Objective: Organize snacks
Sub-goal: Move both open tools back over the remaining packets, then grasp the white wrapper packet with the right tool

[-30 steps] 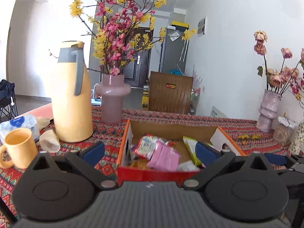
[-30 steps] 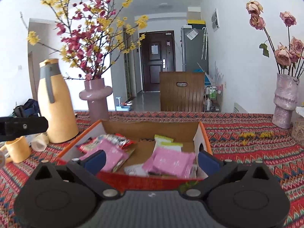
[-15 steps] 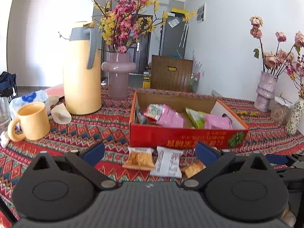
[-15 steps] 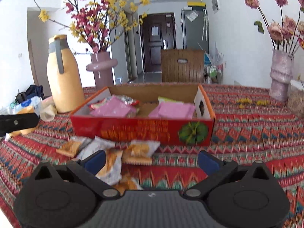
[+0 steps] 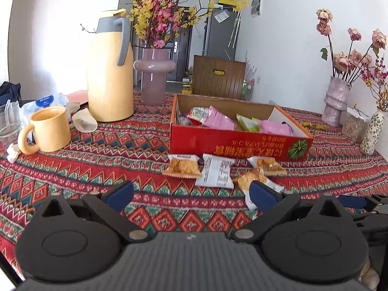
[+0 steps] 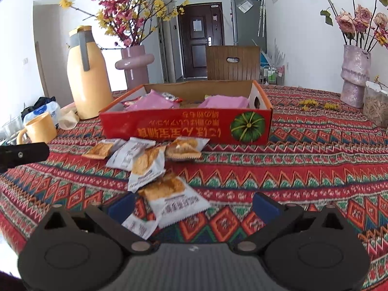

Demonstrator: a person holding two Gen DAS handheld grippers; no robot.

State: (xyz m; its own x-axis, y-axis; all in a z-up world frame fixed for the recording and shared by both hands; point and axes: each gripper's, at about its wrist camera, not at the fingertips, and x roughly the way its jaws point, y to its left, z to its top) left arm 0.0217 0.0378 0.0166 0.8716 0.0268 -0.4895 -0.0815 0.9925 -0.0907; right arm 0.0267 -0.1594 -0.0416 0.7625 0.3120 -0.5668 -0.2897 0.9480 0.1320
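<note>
A red cardboard box [image 5: 232, 143] [image 6: 184, 127] stands on the patterned tablecloth and holds pink, green and other snack packets [image 5: 218, 121]. Several loose white-and-orange cracker packets [image 5: 214, 173] [image 6: 145, 163] lie on the cloth in front of it. My left gripper [image 5: 191, 192] is open and empty, low over the cloth just before the packets. My right gripper [image 6: 192, 205] is open and empty, with one packet [image 6: 174, 198] lying between its fingers.
A yellow thermos jug [image 5: 109, 72], a pink vase with blossoms [image 5: 154, 77], a yellow mug [image 5: 48, 128] and a glass [image 5: 8, 121] stand to the left. More vases [image 5: 337, 99] and a jar [image 6: 377, 106] stand at the right. A wooden chair back [image 6: 232, 63] is behind the box.
Both grippers have pulled back from over the box and dropped lower toward the near table edge. The loose packets in front of the box have come into view.
</note>
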